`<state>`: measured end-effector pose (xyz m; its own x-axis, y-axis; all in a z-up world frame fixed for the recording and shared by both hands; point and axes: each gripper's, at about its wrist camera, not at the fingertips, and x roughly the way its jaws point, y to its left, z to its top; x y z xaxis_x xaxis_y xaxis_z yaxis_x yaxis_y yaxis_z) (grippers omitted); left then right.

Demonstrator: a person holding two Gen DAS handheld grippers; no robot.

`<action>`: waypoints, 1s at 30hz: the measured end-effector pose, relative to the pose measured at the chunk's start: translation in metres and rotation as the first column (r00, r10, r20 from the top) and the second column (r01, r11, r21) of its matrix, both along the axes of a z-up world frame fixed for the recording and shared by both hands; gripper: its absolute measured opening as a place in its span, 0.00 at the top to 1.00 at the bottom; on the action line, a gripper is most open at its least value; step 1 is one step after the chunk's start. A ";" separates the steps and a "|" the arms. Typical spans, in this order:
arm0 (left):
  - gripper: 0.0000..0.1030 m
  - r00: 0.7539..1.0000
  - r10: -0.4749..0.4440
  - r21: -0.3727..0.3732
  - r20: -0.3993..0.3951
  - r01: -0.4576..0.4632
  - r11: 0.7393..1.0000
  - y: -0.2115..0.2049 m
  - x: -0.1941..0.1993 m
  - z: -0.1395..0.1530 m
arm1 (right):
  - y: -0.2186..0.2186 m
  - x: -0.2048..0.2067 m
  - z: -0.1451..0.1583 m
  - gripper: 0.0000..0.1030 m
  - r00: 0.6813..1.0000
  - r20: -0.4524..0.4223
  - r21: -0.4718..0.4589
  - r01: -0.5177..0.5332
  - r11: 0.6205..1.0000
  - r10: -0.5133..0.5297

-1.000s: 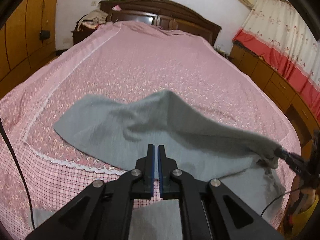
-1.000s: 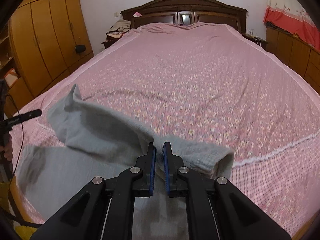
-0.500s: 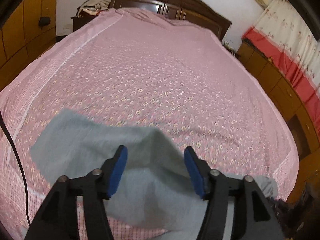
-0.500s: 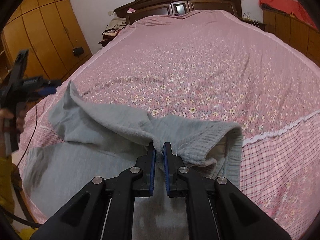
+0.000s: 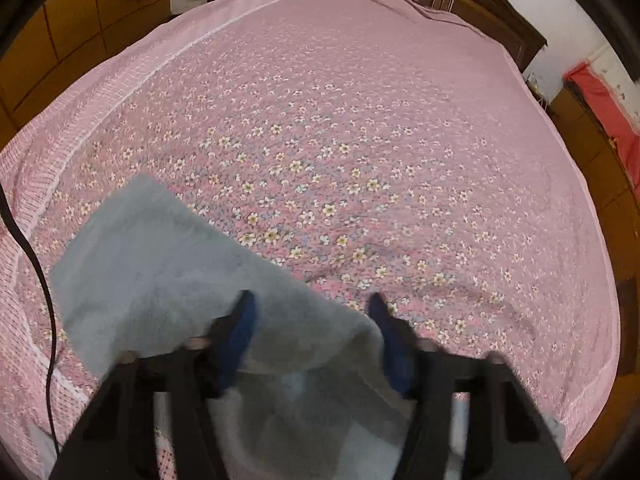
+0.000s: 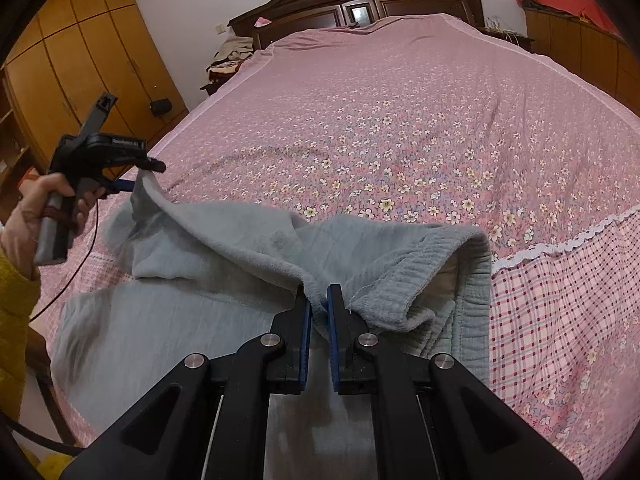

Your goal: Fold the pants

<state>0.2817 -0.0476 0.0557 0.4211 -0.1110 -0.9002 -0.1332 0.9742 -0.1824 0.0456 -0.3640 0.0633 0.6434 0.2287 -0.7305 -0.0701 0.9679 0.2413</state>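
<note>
Grey pants (image 6: pixel 208 312) lie folded over at the near edge of the bed. My right gripper (image 6: pixel 319 300) is shut on a fold of the grey cloth just left of the ribbed waistband (image 6: pixel 452 264). My left gripper (image 5: pixel 312 316) is open, its blue pads wide apart above the folded pant leg (image 5: pixel 160 264), which lies flat below it. In the right wrist view the left gripper (image 6: pixel 140 172) is at the far left, at the raised end of the leg; whether it touches the cloth I cannot tell.
The pink floral bedspread (image 6: pixel 400 128) covers the whole bed, with a plaid border and lace trim (image 6: pixel 560 248) at the near edge. A dark headboard (image 6: pixel 360 4) is at the back. Wooden wardrobes (image 6: pixel 80 68) stand left. A black cable (image 5: pixel 36 280) hangs left.
My left gripper has opened, let go of the pant leg and swung forward over the bed. The released leg has settled on the cover. My right gripper keeps its hold near the waistband.
</note>
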 end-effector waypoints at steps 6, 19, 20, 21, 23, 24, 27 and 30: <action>0.87 0.997 -0.006 -0.106 0.078 0.014 0.994 0.015 -0.026 0.002 | 0.002 -0.003 0.001 0.91 1.000 0.006 -0.001 0.002 1.000 -0.002; 0.92 0.959 0.030 -0.131 0.283 0.008 0.991 0.053 -0.150 0.052 | 0.001 -0.031 0.019 0.91 0.999 0.035 -0.006 -0.001 1.000 0.001; 0.92 0.958 0.029 -0.131 0.285 0.009 0.991 0.055 -0.159 0.052 | 0.000 -0.034 0.019 0.91 0.999 0.034 -0.006 -0.005 1.000 0.005; 0.92 0.959 0.031 -0.132 0.283 0.007 0.991 0.057 -0.169 0.052 | 0.001 -0.036 0.019 0.91 0.999 0.031 -0.008 -0.008 1.000 0.008; 0.92 0.962 0.031 -0.131 0.273 0.006 0.991 0.062 -0.184 0.048 | 0.003 -0.041 0.018 0.91 1.000 0.025 -0.021 -0.016 1.000 0.016; 0.92 0.963 0.028 -0.129 0.267 0.007 0.992 0.064 -0.188 0.046 | 0.004 -0.043 0.017 0.91 1.000 0.020 -0.029 -0.022 0.999 0.022; 0.91 0.973 0.019 -0.121 0.230 0.009 0.993 0.065 -0.196 0.035 | 0.007 -0.048 0.012 0.91 0.999 0.002 -0.041 -0.032 0.999 0.032; 0.88 0.982 0.025 -0.100 0.189 -0.006 0.995 0.065 -0.201 0.021 | 0.007 -0.049 0.003 0.91 1.000 -0.026 -0.030 -0.019 0.999 0.018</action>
